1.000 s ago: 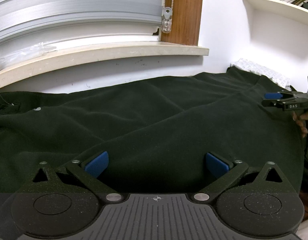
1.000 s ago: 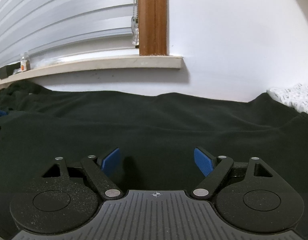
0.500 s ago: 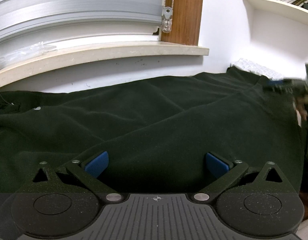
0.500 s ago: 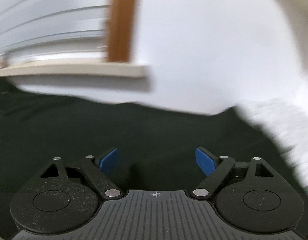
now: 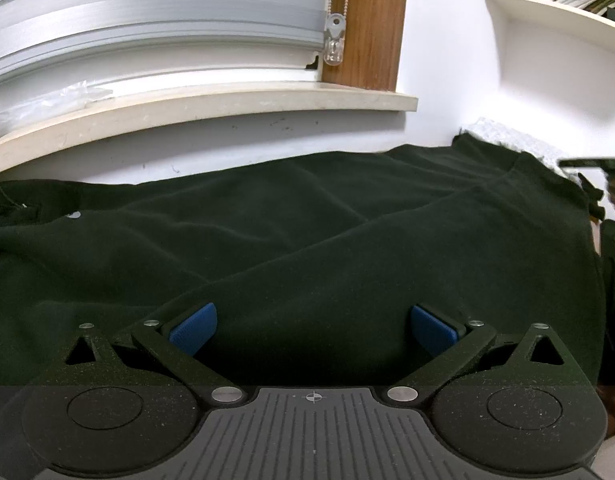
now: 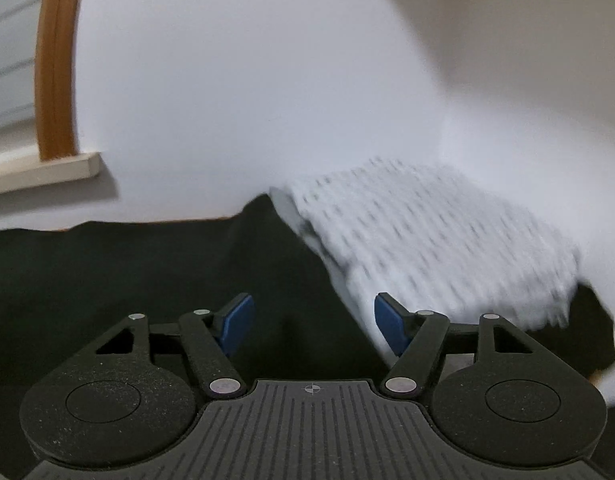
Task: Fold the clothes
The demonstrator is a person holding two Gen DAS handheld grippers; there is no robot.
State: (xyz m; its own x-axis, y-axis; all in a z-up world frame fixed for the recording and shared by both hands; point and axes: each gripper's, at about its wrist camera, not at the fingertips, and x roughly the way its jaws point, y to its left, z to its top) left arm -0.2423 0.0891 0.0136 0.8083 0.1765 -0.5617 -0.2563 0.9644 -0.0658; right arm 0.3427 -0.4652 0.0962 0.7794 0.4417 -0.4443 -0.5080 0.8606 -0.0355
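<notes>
Fingers of the right gripper (image 6: pixel 309 322), just now narrowing with nothing between them, are nearing the dark garment (image 5: pixel 307 240) ahead beside the white patterned cloth (image 6: pixel 427 236) (so pinch only dark fabric), while the left gripper (image 5: pixel 313 330) is hovering wide above it.

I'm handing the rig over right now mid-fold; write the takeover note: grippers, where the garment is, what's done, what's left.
Left gripper: open, empty, low over the near part of the dark green fleece garment.
Right gripper: open, nothing between its blue pads; jaws have just been closing. It faces the garment's right end, beside the white patterned folded cloth.
Garment: spread flat below the pale stone windowsill, one layer lying diagonally across it.
Done: laid out; how far the folding has got is unclear.
Left: grip an edge and fold.
</notes>
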